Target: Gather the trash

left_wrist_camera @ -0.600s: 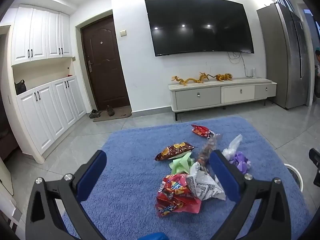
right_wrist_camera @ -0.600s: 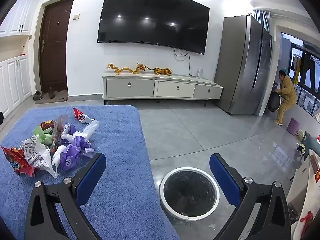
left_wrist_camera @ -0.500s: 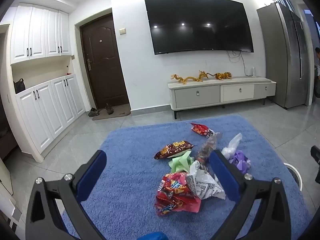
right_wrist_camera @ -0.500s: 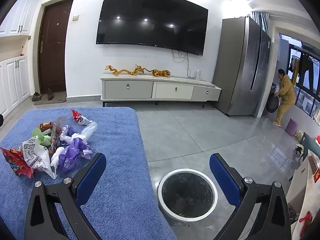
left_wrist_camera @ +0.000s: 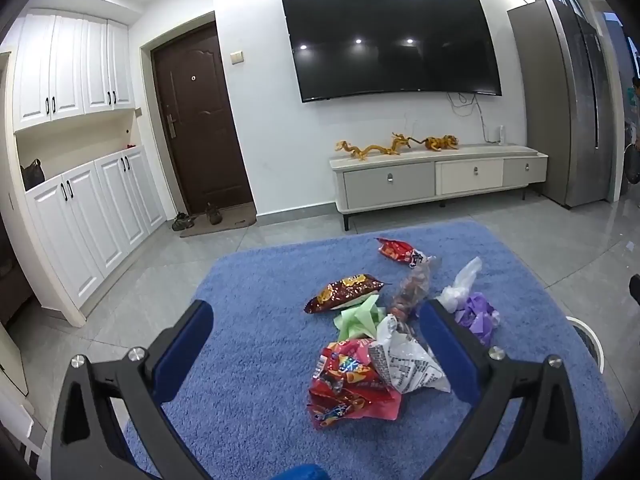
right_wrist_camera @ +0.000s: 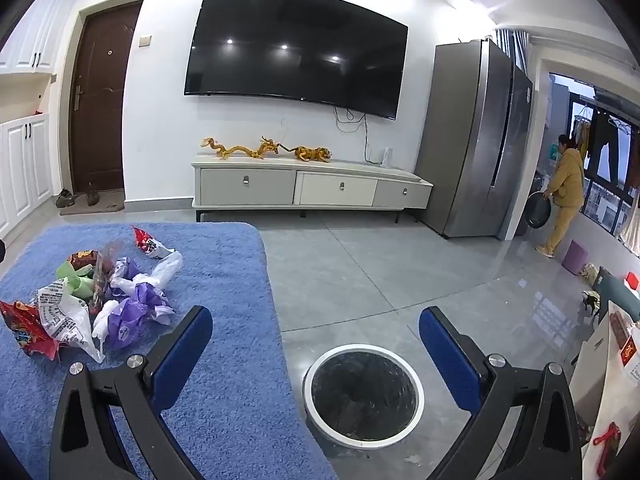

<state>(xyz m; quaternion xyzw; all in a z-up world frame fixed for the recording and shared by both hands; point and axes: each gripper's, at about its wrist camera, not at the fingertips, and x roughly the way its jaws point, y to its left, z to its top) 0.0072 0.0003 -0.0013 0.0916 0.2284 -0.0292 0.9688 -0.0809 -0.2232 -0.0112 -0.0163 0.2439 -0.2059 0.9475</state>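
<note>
Covering the desk (left_wrist_camera: 248, 344) is a blue shaggy cloth, on which a loose heap of trash is spread. At the far left of the room white cabinets (left_wrist_camera: 80, 216) are seen, then a dark brown door (left_wrist_camera: 196, 120), a wall-mounted television (left_wrist_camera: 392, 40), a low white sideboard (left_wrist_camera: 436, 176) carrying golden dragon figures (left_wrist_camera: 396, 146), and a steel refrigerator (left_wrist_camera: 576, 100) at the right.

In the left wrist view the left tool (left_wrist_camera: 316, 344) is held with its blue pads wide apart above the heap, nothing between them. A brown snack bag (left_wrist_camera: 344, 286), a green wrapper (left_wrist_camera: 358, 314), a red crumpled packet (left_wrist_camera: 352, 388) and a white printed bag (left_wrist_camera: 412, 364) are shown, with a purple bag (left_wrist_camera: 478, 312) beside the right pad.

Only in the right wrist view is the round white-rimmed bin (right_wrist_camera: 362, 394) fully seen, standing on the grey floor just beside the desk edge. The right tool (right_wrist_camera: 316, 344) is held spread and unloaded above it. A person in yellow (right_wrist_camera: 564, 192) is seen in the far doorway.
</note>
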